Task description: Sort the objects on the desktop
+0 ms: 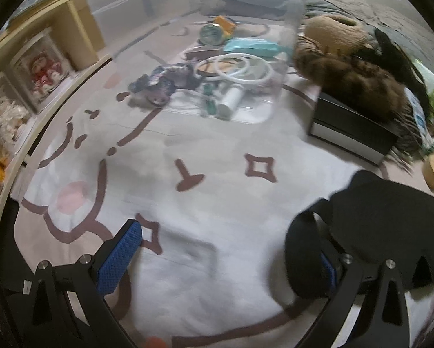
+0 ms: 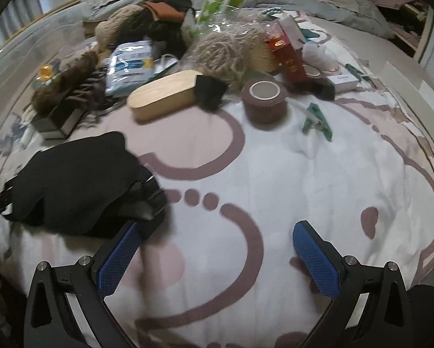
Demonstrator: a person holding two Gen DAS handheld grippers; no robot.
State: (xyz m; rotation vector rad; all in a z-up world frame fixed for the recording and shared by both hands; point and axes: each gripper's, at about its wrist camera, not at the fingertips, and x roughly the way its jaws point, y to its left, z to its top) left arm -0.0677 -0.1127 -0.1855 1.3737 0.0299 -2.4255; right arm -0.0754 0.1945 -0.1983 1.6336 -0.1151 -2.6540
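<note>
In the left wrist view, my left gripper (image 1: pixel 225 261) stands wide open over the patterned blanket (image 1: pixel 217 203). A black cloth (image 1: pixel 376 226) drapes over its right finger and hides most of that pad; the left pad (image 1: pixel 119 258) is bare. The right wrist view shows the same black cloth (image 2: pixel 72 185) lying over the left gripper at the left. My right gripper (image 2: pixel 217 258) is open above the blanket with nothing between its fingers. A clear plastic bin (image 1: pixel 188 43) ahead holds white rings (image 1: pixel 234 69), scrunchies (image 1: pixel 159 84) and a white tube (image 1: pixel 230 101).
A pile lies at the back: wooden box (image 2: pixel 164 92), brown tape roll (image 2: pixel 264 98), green clip (image 2: pixel 317 121), red box (image 2: pixel 286 55), yarn (image 2: pixel 228 49), blue-white packet (image 2: pixel 130 63). Furry items (image 1: pixel 356 78) rest on a black box (image 1: pixel 350 133). Display cases (image 1: pixel 40 69) line the left.
</note>
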